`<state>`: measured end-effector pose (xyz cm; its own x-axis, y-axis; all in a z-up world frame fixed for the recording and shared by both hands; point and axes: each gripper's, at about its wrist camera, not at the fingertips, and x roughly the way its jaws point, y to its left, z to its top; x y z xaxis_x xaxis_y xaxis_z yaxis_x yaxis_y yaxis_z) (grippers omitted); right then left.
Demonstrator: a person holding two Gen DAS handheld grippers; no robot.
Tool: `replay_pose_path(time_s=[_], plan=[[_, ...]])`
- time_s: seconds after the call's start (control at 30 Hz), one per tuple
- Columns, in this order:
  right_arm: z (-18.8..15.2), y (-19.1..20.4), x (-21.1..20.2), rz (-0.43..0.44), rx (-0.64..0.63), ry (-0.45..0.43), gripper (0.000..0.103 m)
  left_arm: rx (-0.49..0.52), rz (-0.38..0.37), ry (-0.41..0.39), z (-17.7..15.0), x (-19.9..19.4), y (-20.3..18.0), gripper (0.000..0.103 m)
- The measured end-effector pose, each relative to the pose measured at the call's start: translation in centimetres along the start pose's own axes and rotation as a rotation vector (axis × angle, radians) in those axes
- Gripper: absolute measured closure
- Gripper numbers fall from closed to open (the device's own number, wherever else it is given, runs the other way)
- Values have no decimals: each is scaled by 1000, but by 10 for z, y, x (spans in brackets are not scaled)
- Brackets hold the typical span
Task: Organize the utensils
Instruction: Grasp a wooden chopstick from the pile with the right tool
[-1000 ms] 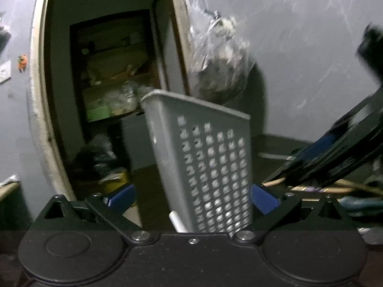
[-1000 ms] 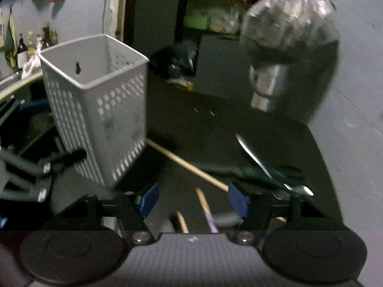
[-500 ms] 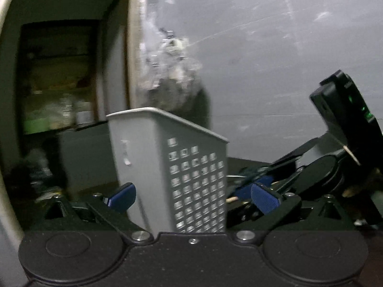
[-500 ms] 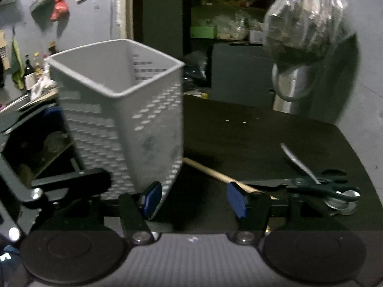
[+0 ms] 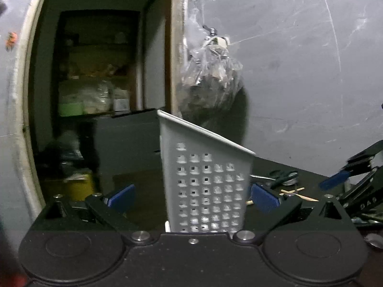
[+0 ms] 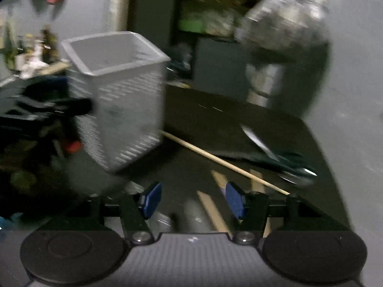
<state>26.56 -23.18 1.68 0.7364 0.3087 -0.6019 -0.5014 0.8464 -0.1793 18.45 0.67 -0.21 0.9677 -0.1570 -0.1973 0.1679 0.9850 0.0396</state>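
Observation:
A grey perforated basket (image 5: 205, 186) stands between the fingers of my left gripper (image 5: 192, 197), which is open. Its right pad lies close to the basket's edge and its left pad is well apart. In the right wrist view the basket (image 6: 119, 100) looks tilted, with the left gripper's dark fingers (image 6: 79, 105) blurred against its left wall. My right gripper (image 6: 192, 202) is open over flat wooden sticks (image 6: 213, 210) and a metal handle (image 6: 165, 217), holding nothing. A long wooden stick (image 6: 225, 162), dark-handled scissors (image 6: 287, 162) and a metal blade (image 6: 256, 138) lie on the dark table (image 6: 215, 119).
A clear plastic bag (image 5: 210, 88) hangs on the grey wall above the table's far side. A steel can (image 6: 265, 83) stands under it. Behind the basket a doorway opens onto cluttered shelves (image 5: 95, 83). Bottles (image 6: 45, 45) crowd a counter at the left.
In the right wrist view the basket has slid left and the utensils now lie under the right gripper's fingers. In the left wrist view the right gripper has drawn off to the right edge.

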Motion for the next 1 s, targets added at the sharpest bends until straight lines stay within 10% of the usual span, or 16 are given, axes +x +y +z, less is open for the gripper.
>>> replay_pose_path(time_s=[0.33, 0.57, 0.73, 1.0], plan=[[-15, -57, 21, -49, 32, 150, 44, 2, 182, 150, 0, 33, -21, 3], [-19, -57, 31, 60, 38, 179, 50, 29, 117, 127, -7, 30, -11, 11], [-16, -56, 37, 100, 47, 190, 91, 84, 59, 78, -14, 35, 0, 19], [-13, -40, 36, 126, -26, 200, 96, 76, -28, 59, -20, 42, 17, 26]])
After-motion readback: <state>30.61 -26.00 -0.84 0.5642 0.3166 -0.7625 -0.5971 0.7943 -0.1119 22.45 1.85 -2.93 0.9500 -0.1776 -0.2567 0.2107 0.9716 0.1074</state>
